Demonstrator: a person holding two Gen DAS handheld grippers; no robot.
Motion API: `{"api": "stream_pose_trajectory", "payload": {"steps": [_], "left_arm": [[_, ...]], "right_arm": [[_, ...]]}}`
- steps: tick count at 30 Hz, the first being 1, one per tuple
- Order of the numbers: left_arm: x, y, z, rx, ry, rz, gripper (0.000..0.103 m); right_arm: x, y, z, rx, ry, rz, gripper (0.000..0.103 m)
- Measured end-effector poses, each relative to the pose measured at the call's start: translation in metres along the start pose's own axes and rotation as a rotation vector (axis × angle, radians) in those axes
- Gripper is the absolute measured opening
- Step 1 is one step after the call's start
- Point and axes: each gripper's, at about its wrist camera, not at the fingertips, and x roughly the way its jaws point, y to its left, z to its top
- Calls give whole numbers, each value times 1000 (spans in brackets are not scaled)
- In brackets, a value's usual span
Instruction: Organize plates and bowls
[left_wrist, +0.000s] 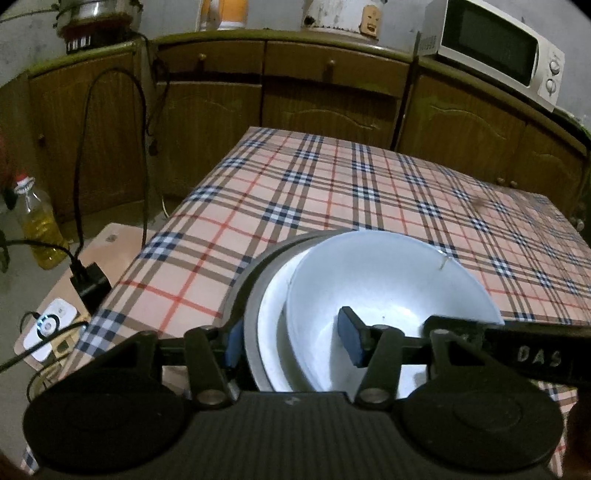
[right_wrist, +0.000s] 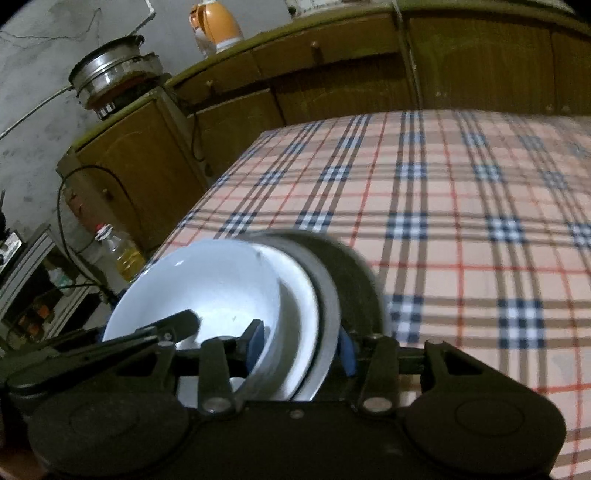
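Plainly, "DAS" read on the right gripper (left_wrist: 532, 354). A stack of 1 white bowl (left_wrist: 388, 288) in 2 dishes (left_wrist: 255, 295) sat on the plaid table's (left_wrist: 332, 192) near edge, opening upward; both grippers straddled its rims, grip uncertain, left gripper (left_wrist: 291, 343).

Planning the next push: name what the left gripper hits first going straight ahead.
The left gripper straddles the near rim of the grey dish and the white bowl nested in it, so it would likely meet those walls first.
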Motion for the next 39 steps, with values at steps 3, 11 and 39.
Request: {"api": "stream_pose_trajectory", "payload": {"steps": [3,11,39], "left_arm": [[-2,2,1,-18,-1,9,56],[-50,2,-1,-15,-85,77,82],[-167,-49,-49,54,-238,66,103]], "right_arm": [[-9,-5,5,9,-36,-25,64],[-71,13,-3,-141,-170,-67,80],[-179,48,-96,-147,-266,-79,81]]}}
